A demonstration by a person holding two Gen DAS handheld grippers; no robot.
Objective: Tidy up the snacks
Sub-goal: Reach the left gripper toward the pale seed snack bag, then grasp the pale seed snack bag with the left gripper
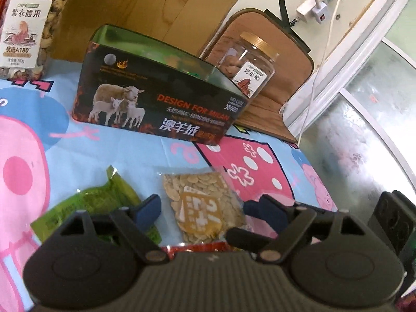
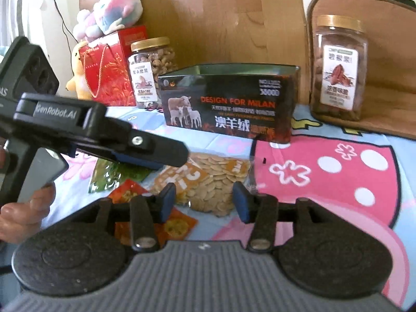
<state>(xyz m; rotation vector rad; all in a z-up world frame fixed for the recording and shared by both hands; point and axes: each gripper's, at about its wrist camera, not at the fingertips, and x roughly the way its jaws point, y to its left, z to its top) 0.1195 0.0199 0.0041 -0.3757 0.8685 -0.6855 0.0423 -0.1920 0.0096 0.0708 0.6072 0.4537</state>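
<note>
Seed packet [image 1: 205, 205] lies flat on the cartoon-print cloth [image 1: 273, 161] covering the surface, just in front of the open black tin [image 1: 156, 104] w/ the sheep picture. Clear film pouch, flat pale seeds inside, orange label mid-face. Judging by looks: light, floppy, contents shift when lifted, film prob. slippery. Best hold is a pinch across the body or on a sealed edge, not the middle of the face, since a flat face gives the pads nothing to bite.

Left claw [image 1: 202, 208] is spread wide, blue pads either side of the packet, nothing gripped. Right claw [image 2: 204, 201] is also open, moderate gap, packet [image 2: 208, 182] lying between and just beyond its tips; not holding anything. Can't tell if either pad touches the film.

Beside it: green pouch [image 1: 96, 208] to the left, touching or near; small red-orange packets [image 2: 176, 226] closer in, partly under the claws. All look equally light and crinkly.

Cashew jar [image 1: 28, 26] and pecan jar [image 2: 338, 70] stand behind, rigid plastic, heavier, gold lids. The tin looks like the likely drop spot for the pouches.

Risk: pouch slides on cloth instead of lifting.
</note>
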